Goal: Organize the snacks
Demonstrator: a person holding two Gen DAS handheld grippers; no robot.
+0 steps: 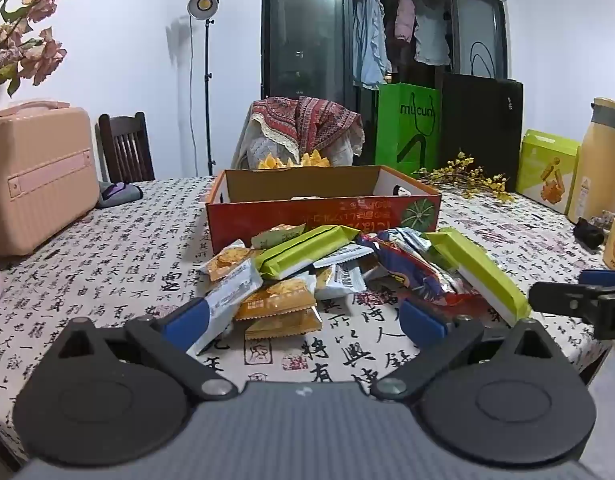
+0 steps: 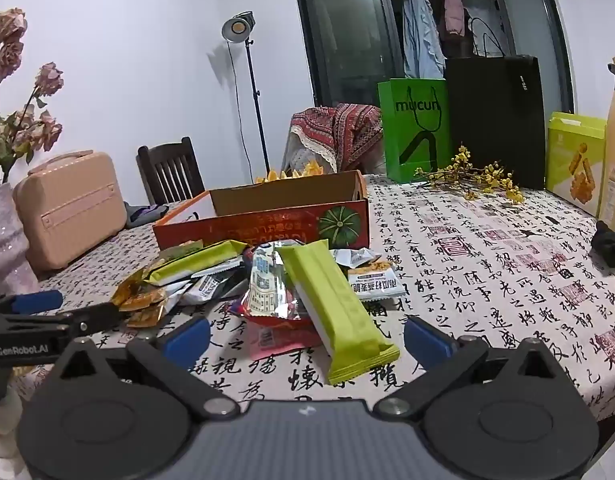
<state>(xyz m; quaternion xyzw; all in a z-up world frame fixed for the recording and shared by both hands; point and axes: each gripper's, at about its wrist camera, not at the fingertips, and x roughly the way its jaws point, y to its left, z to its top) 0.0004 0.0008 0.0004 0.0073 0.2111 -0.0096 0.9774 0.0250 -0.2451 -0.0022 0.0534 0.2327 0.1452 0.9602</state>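
Observation:
A pile of snack packets (image 1: 331, 272) lies on the table in front of an open red cardboard box (image 1: 323, 216). The pile holds green bars (image 1: 307, 250), orange packets (image 1: 281, 300), white packets and a red-blue bag (image 1: 419, 276). My left gripper (image 1: 303, 320) is open and empty, just short of the pile's near edge. In the right wrist view the pile (image 2: 267, 280) lies before the box (image 2: 263, 226). My right gripper (image 2: 307, 340) is open, with a long green bar (image 2: 331, 304) lying between its blue fingertips.
The table has a calligraphy-print cloth (image 1: 107, 264). A pink case (image 1: 35, 172) stands at the left. A green bag (image 1: 407, 128), a black bag (image 1: 483, 128), yellow flowers (image 1: 467, 180), a green carton (image 1: 547, 168) and a yellow flask (image 1: 599, 160) stand at the back right. A vase (image 2: 3, 240) is at the left.

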